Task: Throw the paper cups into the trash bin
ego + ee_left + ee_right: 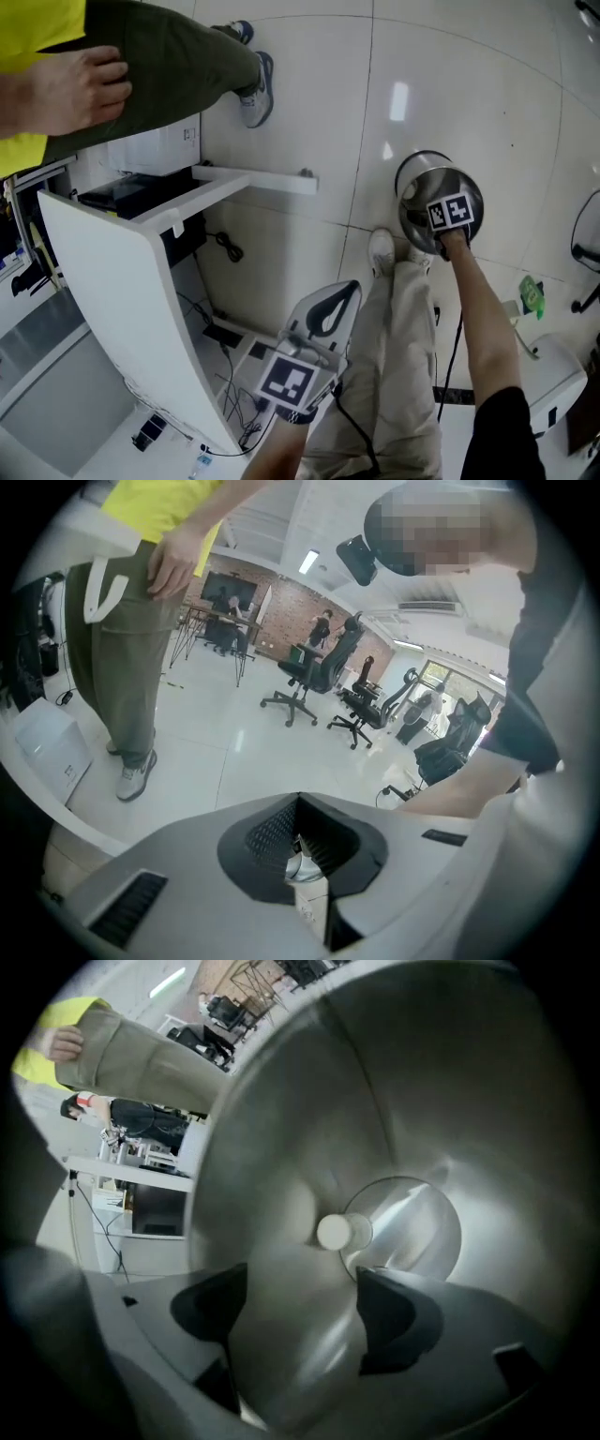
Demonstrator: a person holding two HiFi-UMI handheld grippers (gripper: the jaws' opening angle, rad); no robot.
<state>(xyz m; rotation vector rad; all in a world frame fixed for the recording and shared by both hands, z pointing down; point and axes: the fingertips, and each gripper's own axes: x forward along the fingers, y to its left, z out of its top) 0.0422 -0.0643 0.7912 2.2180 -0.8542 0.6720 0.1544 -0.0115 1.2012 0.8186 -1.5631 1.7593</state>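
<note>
The right gripper [298, 1309] has its fingers wide apart and empty, over the trash bin [441, 1091]. A paper cup [335, 1232] lies inside, beyond their tips. The left gripper [302, 841] has its fingers closed on nothing.

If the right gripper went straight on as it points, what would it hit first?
Likely the inner wall of the bin, or the cup at its bottom; depth is unclear. The open right gripper points into it.

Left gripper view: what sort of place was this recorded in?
Probably an open-plan office or lab: wheeled office chairs, desks in front of a brick wall, and a glossy tiled floor.
</note>
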